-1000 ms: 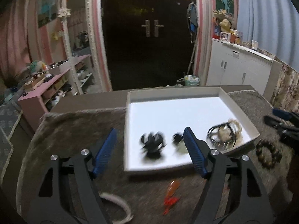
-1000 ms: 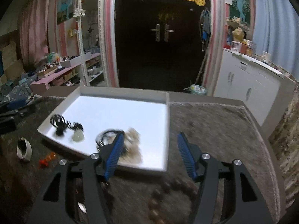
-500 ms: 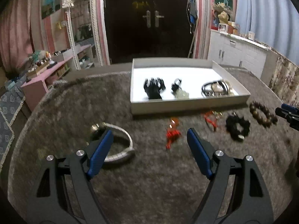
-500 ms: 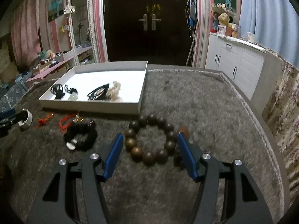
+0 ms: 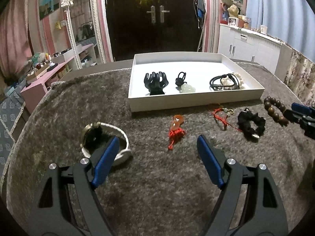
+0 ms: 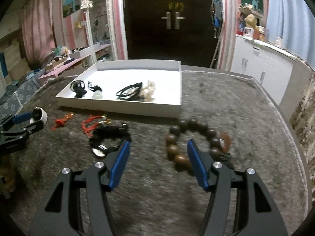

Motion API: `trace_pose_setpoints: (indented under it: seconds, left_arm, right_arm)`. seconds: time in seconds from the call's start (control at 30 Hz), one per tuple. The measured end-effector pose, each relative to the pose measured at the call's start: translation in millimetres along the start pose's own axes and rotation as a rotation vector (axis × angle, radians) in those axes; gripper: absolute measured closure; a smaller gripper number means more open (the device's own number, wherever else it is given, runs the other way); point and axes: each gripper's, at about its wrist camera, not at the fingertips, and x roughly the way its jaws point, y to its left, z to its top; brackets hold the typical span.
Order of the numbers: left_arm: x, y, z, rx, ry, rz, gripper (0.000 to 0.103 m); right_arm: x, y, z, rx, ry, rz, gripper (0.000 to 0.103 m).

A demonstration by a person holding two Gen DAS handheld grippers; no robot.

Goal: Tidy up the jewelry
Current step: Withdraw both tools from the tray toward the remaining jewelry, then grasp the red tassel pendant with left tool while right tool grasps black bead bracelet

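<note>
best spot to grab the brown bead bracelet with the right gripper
Pinch the near arc of the brown bead bracelet, one right gripper finger inside the loop, one outside, coming down from above. It lies flat on the mat, so only its strand offers a narrow bite.

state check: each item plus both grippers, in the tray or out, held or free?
tray: on the rug, holding four pieces
hair claw: in tray
jade pendant: in tray
black cords: in tray
white bangle: on rug, free
red charm: on rug
scrunchie: on rug
bead bracelet: on rug, free
left gripper: open
right gripper: open
</note>
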Motion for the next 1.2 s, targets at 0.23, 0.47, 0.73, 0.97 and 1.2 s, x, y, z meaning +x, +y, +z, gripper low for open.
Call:
trace_pose_setpoints:
  seconds: [0.23,0.47,0.73,0.97,1.2]
  left_arm:
    - [20.1,-2.6,8.5,-0.017,0.029,-0.022,0.023]
    - [34.5,-5.5,11.8,-0.015,0.053,-0.027,0.023]
    - [56.2,-13.7,13.8,0.018,0.133,-0.041,0.049]
    - [67.8,-18.3,11.1,0.032,0.187,-0.068,0.068]
    - [61.4,-18.0,10.0,0.022,0.158,-0.100,0.096]
  right_arm:
    - [23.4,23.3,3.2,-0.018,0.041,0.033,0.042]
    - [48.3,29.6,2.5,-0.034,0.105,0.030,0.052]
    - [62.9,31.3,2.0,-0.034,0.169,0.069,0.064]
    - [62.7,39.5,1.8,-0.075,0.167,0.050,0.068]
    - [54.8,36.3,0.8,-0.063,0.133,0.059,0.093]
